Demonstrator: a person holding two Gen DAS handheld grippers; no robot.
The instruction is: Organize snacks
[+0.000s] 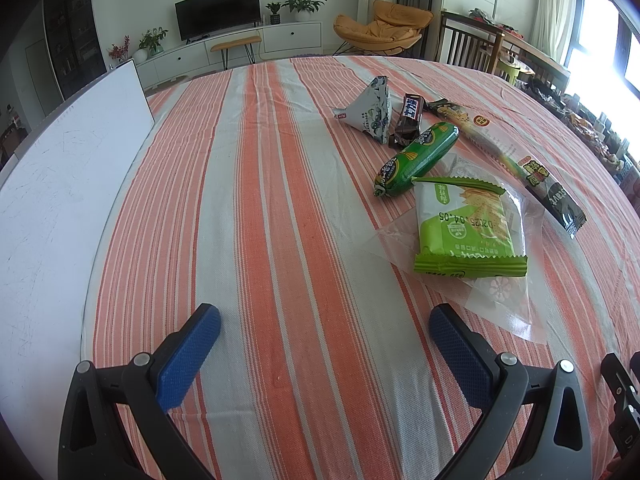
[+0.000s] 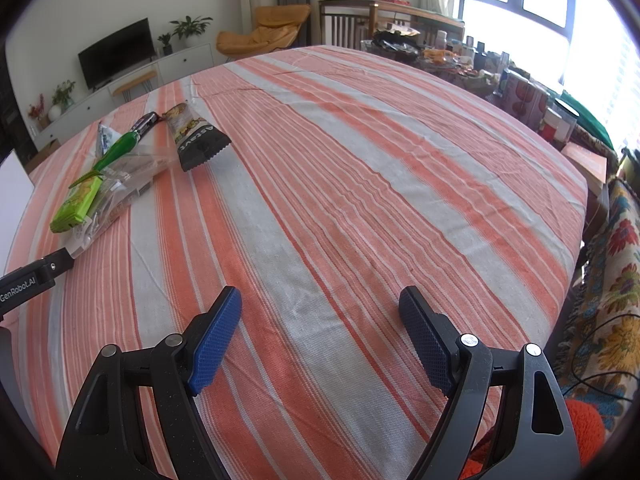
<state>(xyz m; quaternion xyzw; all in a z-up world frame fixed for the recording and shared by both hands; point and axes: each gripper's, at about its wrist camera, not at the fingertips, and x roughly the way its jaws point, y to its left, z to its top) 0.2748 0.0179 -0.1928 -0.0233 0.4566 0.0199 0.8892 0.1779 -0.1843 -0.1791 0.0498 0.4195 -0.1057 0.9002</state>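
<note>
Several snacks lie in a cluster on the striped tablecloth (image 1: 280,200). A light green cracker pack (image 1: 466,226) rests on a clear plastic bag (image 1: 504,304). Behind it lie a dark green sausage snack (image 1: 418,156), a brown chocolate bar (image 1: 408,120), a white triangular pack (image 1: 370,112) and a long dark bar pack (image 1: 520,160). My left gripper (image 1: 324,332) is open and empty, hovering left of and in front of the cracker pack. My right gripper (image 2: 320,320) is open and empty over bare cloth, with the snacks far left, cracker pack (image 2: 76,204) and dark bar pack (image 2: 196,136) among them.
A white board (image 1: 68,184) stands along the table's left edge. Cluttered boxes and jars (image 2: 520,96) crowd the table's far right side. A floral cloth (image 2: 616,280) hangs at the right. The left gripper's body (image 2: 28,280) shows at the right wrist view's left edge.
</note>
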